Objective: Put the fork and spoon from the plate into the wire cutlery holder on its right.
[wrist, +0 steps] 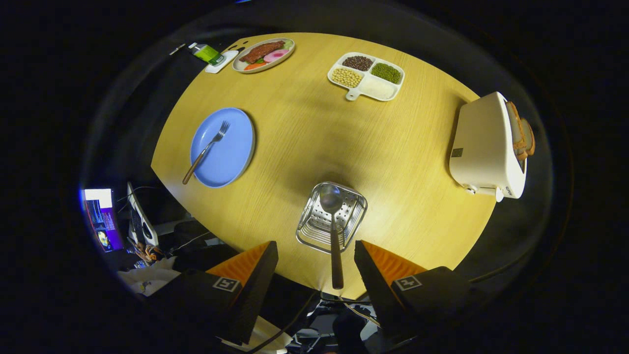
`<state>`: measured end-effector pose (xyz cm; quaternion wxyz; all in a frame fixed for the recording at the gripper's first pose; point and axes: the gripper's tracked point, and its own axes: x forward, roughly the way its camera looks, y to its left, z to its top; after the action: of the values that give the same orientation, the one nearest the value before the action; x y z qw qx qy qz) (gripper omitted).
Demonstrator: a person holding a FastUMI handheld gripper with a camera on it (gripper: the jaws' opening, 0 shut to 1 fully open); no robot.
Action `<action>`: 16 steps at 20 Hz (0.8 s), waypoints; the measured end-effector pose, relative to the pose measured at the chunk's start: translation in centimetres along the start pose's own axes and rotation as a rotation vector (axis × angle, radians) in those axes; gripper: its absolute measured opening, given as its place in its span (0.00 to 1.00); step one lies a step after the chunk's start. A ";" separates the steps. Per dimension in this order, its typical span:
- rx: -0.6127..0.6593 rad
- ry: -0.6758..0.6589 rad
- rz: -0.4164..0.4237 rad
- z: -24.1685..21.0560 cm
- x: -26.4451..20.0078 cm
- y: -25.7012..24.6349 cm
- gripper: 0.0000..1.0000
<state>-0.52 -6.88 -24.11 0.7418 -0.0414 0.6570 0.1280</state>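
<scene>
Open tongs (314, 268) flank one spoon (333, 231) in holder (331, 216); one fork (206, 150) on plate (236, 152).

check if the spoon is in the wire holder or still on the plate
In the holder: the metal spoon with a dark handle stands in the wire cutlery holder, handle between the open claw's fingers, untouched.

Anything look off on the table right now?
Nothing is spilled or damaged. The spoon leans in the holder, its handle sticking out toward the open gripper, between the fingers but not touched. The fork lies on the plate, handle past the rim.
</scene>
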 end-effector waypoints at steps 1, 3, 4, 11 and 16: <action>-0.010 -0.028 0.002 0.0 -0.6 0.5 0.98; -0.006 -0.090 0.009 -0.2 -2.0 1.6 0.98; 0.006 -0.115 0.011 -0.1 -2.5 2.0 0.99; 0.046 -0.292 0.040 0.7 -6.0 6.8 1.00; 0.040 -0.336 0.050 -0.6 -5.8 10.6 1.00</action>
<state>-4.27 2.45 -17.38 0.8385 0.0116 0.5269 0.1383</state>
